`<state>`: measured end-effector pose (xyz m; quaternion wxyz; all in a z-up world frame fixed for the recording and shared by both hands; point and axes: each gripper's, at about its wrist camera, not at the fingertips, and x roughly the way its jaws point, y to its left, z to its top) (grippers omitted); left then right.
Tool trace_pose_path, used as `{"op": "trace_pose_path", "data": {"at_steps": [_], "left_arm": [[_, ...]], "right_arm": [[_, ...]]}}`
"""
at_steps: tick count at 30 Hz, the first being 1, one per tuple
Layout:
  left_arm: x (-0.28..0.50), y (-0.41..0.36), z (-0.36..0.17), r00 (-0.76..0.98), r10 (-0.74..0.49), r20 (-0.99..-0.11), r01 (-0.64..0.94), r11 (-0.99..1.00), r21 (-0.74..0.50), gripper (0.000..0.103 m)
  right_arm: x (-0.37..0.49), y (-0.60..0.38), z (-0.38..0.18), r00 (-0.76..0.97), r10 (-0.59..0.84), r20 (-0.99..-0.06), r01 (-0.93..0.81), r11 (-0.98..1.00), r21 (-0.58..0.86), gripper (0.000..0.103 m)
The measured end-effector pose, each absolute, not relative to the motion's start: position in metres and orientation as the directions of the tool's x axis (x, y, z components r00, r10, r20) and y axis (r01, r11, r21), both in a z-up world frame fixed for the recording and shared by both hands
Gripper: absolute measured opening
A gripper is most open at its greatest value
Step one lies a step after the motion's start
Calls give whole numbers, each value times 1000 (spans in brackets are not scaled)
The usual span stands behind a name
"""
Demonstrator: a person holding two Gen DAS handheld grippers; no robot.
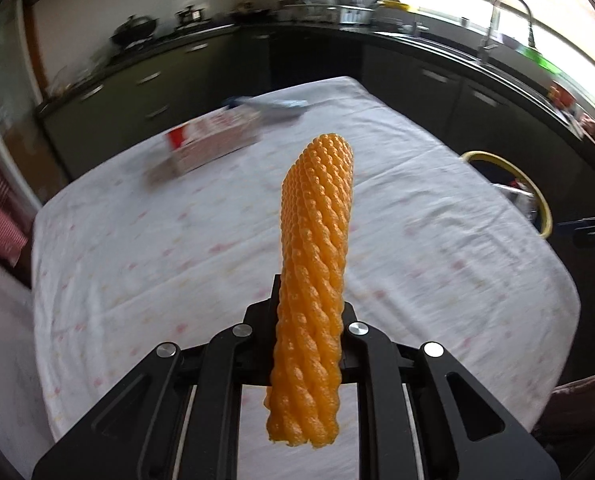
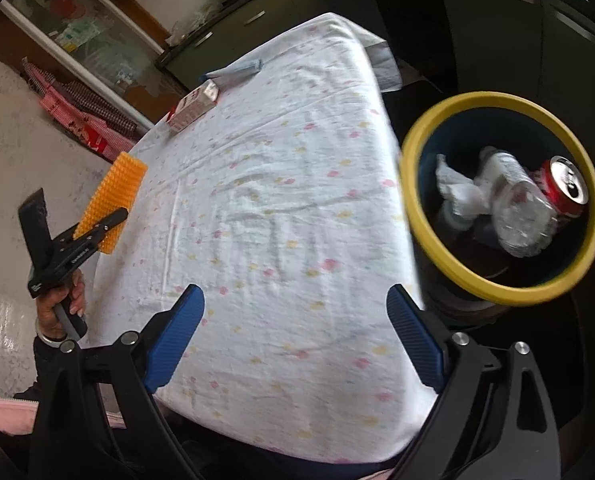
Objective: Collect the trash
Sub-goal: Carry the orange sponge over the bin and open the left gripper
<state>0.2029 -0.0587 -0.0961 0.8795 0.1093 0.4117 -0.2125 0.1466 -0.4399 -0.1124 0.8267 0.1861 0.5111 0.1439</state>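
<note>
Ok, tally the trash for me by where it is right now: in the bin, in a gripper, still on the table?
In the bin: 3 (red can, plastic bottle, crumpled tissue)
In the left gripper: 1 (orange foam net)
On the table: 2 (red-and-white carton, blue-white wrapper)
Total: 6

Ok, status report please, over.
Left gripper shut on orange foam net. Right gripper open, empty. Bin right of table. Path clear.
</note>
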Motion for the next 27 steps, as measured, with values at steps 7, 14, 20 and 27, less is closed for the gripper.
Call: {"op": "trace_pose_path", "data": {"at_steps": [7, 14, 20, 27], "left_arm": [[214, -147, -87, 532, -351, -771, 576, 817, 26, 15], [227, -262, -89, 451, -428, -784, 702, 712, 15, 15], [236, -359, -95, 366, -481, -797, 789, 614, -9, 15], [264, -444, -129, 264, -469, -843, 798, 597, -83, 15]], "right_arm": [[124, -490, -119, 485, 379, -788, 45, 889, 455, 88], [100, -539, -128, 521, 342, -782, 137, 871, 472, 88], [82, -578, -143, 533, 329, -779, 212, 839, 500, 88], [68, -608, -158, 531, 330, -781, 271, 807, 525, 88]]}}
